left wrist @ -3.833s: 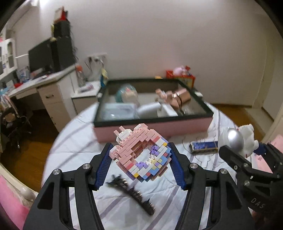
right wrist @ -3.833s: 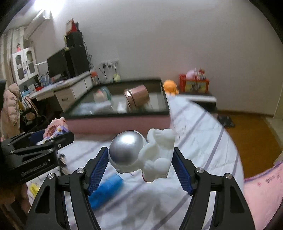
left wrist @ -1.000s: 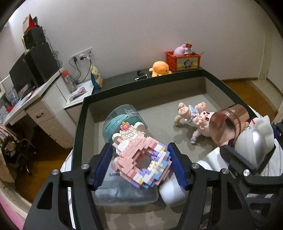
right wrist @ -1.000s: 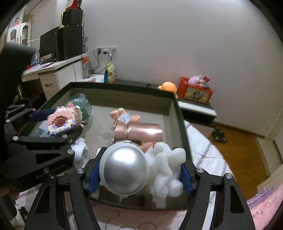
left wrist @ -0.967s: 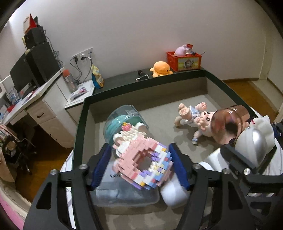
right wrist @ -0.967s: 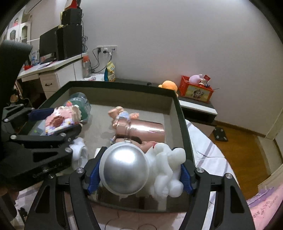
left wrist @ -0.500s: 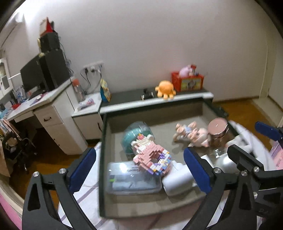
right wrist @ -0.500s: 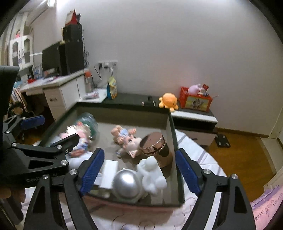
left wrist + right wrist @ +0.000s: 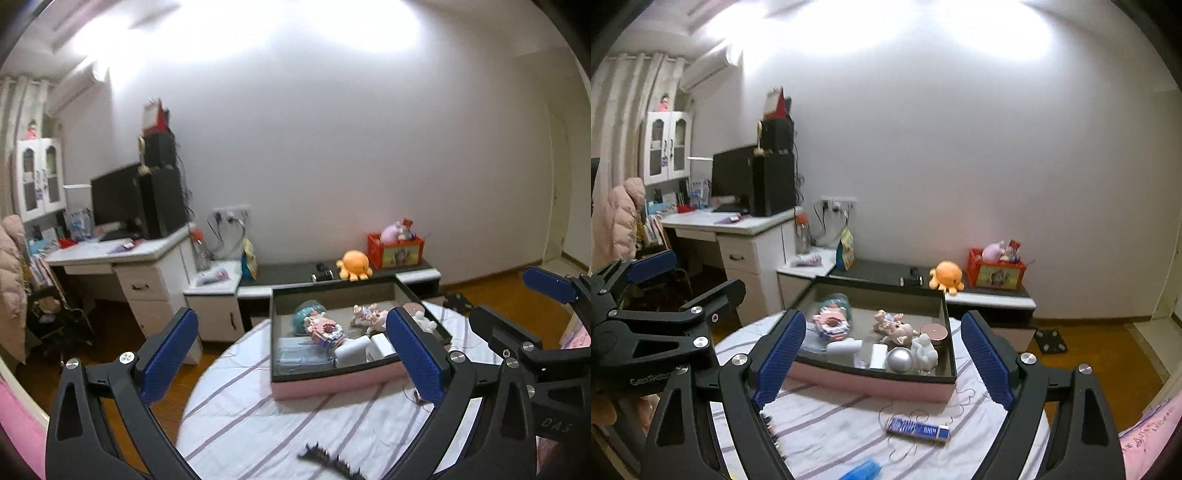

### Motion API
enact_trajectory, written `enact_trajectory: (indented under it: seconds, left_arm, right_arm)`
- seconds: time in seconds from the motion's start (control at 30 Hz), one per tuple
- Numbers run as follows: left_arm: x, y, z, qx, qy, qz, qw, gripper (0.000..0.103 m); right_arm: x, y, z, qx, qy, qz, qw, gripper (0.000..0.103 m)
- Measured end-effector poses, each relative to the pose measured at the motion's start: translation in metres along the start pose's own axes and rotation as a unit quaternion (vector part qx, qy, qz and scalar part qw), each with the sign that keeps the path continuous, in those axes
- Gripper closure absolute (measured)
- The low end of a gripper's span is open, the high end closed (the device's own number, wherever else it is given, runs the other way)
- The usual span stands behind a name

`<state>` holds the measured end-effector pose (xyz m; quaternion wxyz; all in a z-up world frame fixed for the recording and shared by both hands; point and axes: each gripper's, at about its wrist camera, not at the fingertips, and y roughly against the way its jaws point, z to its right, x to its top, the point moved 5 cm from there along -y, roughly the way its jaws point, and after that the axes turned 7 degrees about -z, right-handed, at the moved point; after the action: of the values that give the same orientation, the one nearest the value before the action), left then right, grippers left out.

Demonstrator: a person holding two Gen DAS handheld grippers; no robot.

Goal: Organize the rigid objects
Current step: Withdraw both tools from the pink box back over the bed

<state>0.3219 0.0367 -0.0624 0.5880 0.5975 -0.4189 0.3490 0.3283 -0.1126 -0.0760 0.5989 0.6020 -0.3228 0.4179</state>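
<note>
The pink brick donut (image 9: 327, 330) (image 9: 833, 326) lies in the dark-rimmed pink box (image 9: 332, 384) (image 9: 871, 386), beside a teal dome (image 9: 306, 314). At the box's near right corner stands the white astronaut with a silver helmet (image 9: 908, 360), next to a copper jar (image 9: 934, 332) and a doll (image 9: 894, 326). My left gripper (image 9: 291, 317) is open and holds nothing, hanging back from the box above the striped tablecloth. My right gripper (image 9: 883, 319) is open too, with nothing between its fingers.
A dark toothed hair clip (image 9: 328, 458) lies on the cloth near me. A blue flat case (image 9: 918, 428) and a blue object (image 9: 864, 470) lie in front of the box. The round table's edge drops off on the left. A desk (image 9: 122, 258) and low shelf stand behind.
Both grippers opened and let go: the brick donut and the astronaut now rest in the box. Both hands then pulled back and up, so the box looks smaller and farther.
</note>
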Motion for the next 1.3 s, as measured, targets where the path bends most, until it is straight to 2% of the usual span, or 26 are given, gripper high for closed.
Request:
enact_trajectory:
  seconds: [0.13,0.27,0.53,0.87,1.3]
  left_arm:
    - [-0.013,0.051,-0.006,0.024,0.007,0.032,0.9992,0.000]
    - [-0.026,0.083,-0.004,0.027,0.018,0.040,0.9987,0.000]
    - [-0.038,0.125,0.001,0.027,0.016,0.070,0.9970,0.000]
    - [-0.039,0.143,0.006,0.018,0.019,0.083,0.9962,0.000]
    - [-0.046,0.134,0.009,0.016,0.015,0.060,0.9980,0.000]
  right_arm:
    - [-0.009,0.046,-0.011,-0.001,0.009,0.029,1.000,0.015]
    - [-0.021,0.081,-0.018,-0.001,0.011,0.044,0.999,0.015]
    - [-0.038,0.127,-0.019,-0.013,-0.003,0.073,0.997,0.015]
    - [-0.043,0.158,-0.021,-0.023,-0.005,0.092,0.996,0.015]
    - [-0.052,0.149,-0.019,-0.021,-0.008,0.071,0.997,0.015]
